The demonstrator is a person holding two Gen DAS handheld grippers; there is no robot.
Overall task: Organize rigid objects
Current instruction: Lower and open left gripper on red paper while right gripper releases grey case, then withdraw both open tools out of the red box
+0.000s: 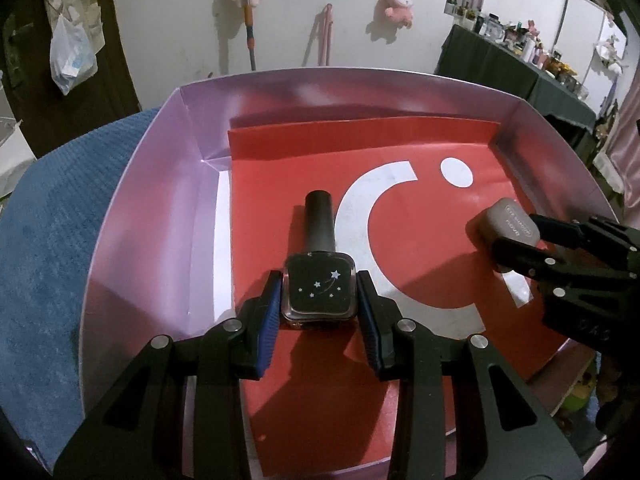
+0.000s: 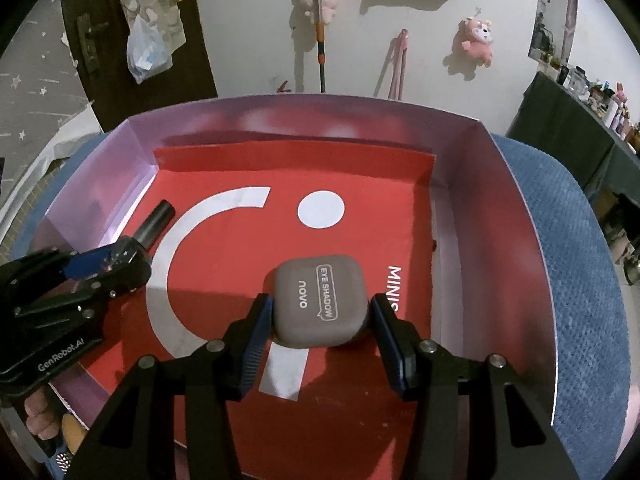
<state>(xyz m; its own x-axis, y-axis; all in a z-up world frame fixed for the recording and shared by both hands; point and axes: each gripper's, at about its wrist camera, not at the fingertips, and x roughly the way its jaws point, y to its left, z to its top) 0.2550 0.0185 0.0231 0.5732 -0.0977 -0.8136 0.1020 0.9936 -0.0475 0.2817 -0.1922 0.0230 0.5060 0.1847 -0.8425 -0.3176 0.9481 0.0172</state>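
The left gripper [image 1: 318, 300] is pinching a small nail polish bottle [image 1: 319, 294] between its blue pads; its jaws are pressing on both sides of the square glass body. The bottle is lying level, with its dark cap [image 1: 320, 220] pointing away from the gripper toward the far wall of the box [image 1: 168, 184]. The dark face of the bottle is showing small white stars. The bottle is inside the box, over the red sheet [image 1: 432, 248] that is covering the box floor, near the left end of the white curved mark [image 1: 360, 216] printed on the sheet. Whether the bottle is touching the sheet, I cannot tell.

The right gripper [image 2: 320, 320] is holding a grey eye shadow case [image 2: 320, 300]; its jaws are closing on the two sides of the case. The case is also inside the box [image 2: 516, 248], over the red sheet [image 2: 360, 248], on the right of the white curved mark [image 2: 176, 240] and nearer to the gripper than the white dot [image 2: 321, 209]. The printed words on its lid are facing up.

The two held things are well apart inside the box. The box is sitting on a blue cloth [image 2: 576, 272]. In the right wrist view, fingers [image 2: 38, 420] of the person are showing under the left gripper [image 2: 120, 258], at the near left corner of the box.
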